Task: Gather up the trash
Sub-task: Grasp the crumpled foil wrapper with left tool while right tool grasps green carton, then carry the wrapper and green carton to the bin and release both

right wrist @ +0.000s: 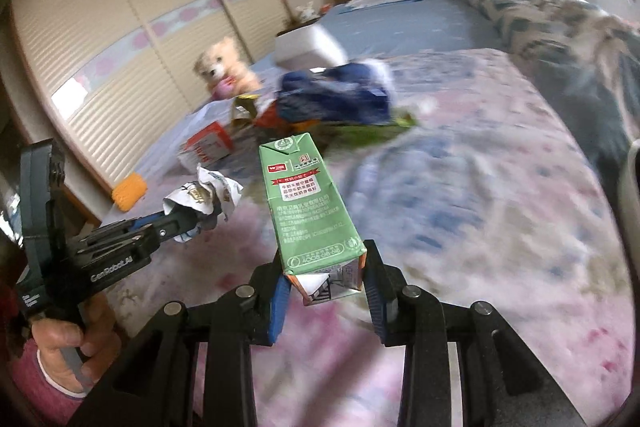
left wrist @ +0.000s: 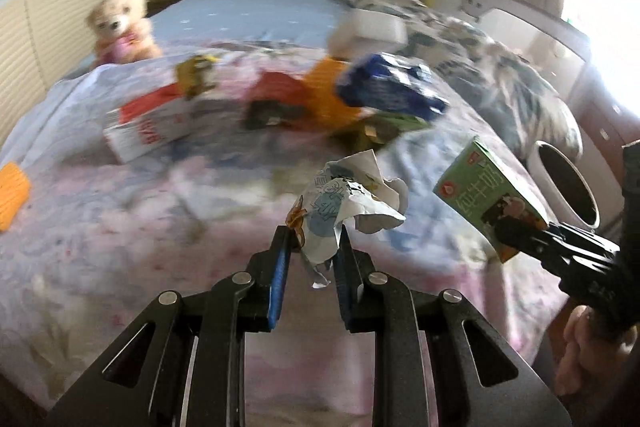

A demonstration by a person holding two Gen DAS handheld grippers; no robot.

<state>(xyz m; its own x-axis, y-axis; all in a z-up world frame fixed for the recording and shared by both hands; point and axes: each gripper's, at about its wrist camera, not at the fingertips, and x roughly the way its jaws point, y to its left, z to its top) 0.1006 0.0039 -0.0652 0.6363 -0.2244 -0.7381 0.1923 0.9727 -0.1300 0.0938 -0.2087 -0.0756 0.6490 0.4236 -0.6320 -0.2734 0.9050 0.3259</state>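
Note:
My left gripper (left wrist: 314, 233) is shut on a crumpled white printed wrapper (left wrist: 352, 197) and holds it above the bed; it also shows in the right wrist view (right wrist: 208, 193). My right gripper (right wrist: 324, 263) is shut on a green milk carton (right wrist: 306, 203), tilted upward over the bed; the carton shows at the right in the left wrist view (left wrist: 490, 197). More trash lies in a blurred pile ahead: a red and white carton (left wrist: 150, 123), a blue package (left wrist: 390, 87), orange and red wrappers (left wrist: 320, 95).
A white bin with a dark opening (left wrist: 566, 183) stands beside the bed at the right. A teddy bear (left wrist: 120, 27) sits at the left, a white box (left wrist: 370, 27) behind the pile, an orange object (left wrist: 12, 195) at the left edge. A folded quilt (left wrist: 500, 67) lies along the right.

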